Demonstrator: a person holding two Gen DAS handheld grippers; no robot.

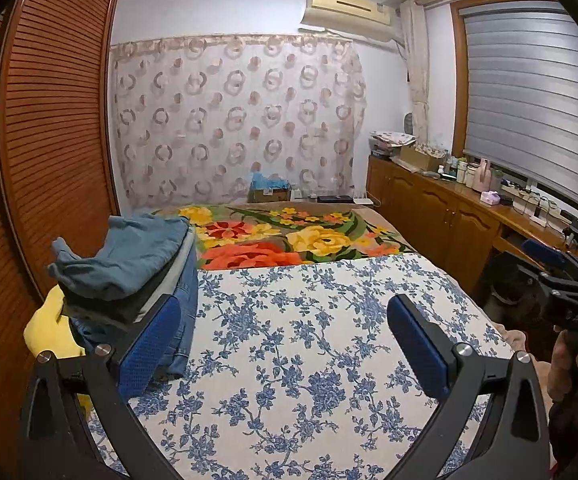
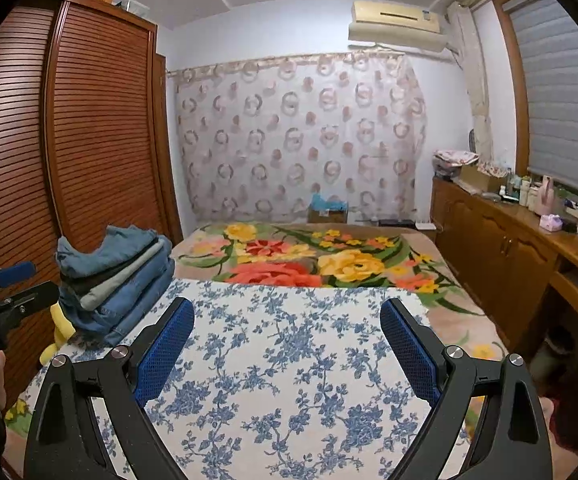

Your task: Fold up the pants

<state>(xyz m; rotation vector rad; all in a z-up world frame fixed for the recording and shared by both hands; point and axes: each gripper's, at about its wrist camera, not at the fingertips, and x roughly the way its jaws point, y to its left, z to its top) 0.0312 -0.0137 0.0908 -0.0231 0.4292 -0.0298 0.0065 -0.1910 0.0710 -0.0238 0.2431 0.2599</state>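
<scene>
Currently both grippers, left gripper [image 1: 285, 344] and right gripper [image 2: 287, 346], hang spread and empty; stack of folded pants [image 2: 115, 276] rests on bed [image 2: 289, 360]; any grasp should pinch fabric edges squarely

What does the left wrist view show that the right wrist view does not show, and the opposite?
Only the left wrist view shows the right hand-held gripper from outside, at the right edge, and more of the grey window blind.

Only the right wrist view shows the left hand-held gripper from outside, at the left edge, and both brown slatted wardrobe doors.

Both show open jaws holding nothing, the blue-flowered white cloth on the bed, the stack of folded blue and grey pants at its left, and the bright floral blanket beyond.
</scene>
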